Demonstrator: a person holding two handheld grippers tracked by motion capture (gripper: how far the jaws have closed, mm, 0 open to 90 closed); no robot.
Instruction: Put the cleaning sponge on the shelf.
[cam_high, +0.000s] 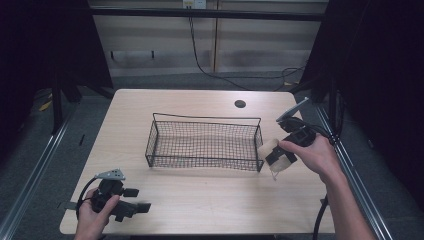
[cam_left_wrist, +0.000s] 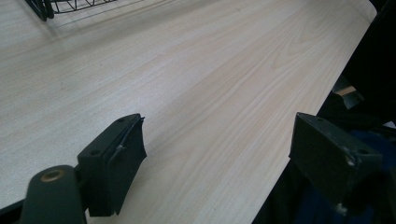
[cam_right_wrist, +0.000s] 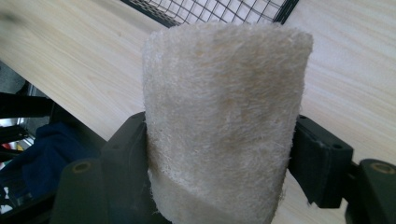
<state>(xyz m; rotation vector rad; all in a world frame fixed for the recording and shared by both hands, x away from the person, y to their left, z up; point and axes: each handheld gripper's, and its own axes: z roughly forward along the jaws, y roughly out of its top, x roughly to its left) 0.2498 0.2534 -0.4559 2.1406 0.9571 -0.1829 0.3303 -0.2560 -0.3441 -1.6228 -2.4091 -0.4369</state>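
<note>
Black jaws of the right gripper (cam_high: 278, 156) were clamped at about half their spread on a pale sponge (cam_right_wrist: 224, 126), one jaw pressed to each side of it. In the high view the sponge (cam_high: 274, 150) sat just beside the right end of the wire basket (cam_high: 204, 142), above the table (cam_high: 200, 200), with the person's right hand (cam_high: 312, 152) behind it. The left gripper (cam_high: 142, 206) lay low near the front left corner of the table, its jaws spread wide with nothing between them, bare wood beneath. The basket stood in the middle of the table, between the two grippers, its end wall next to the sponge; whether they touched could not be told. A dark round hole (cam_high: 240, 104) marked the far edge of the table. The sponge was a beige, coarse-fibred block, rough and fuzzy, rising well above the jaws in the right gripper view.
</note>
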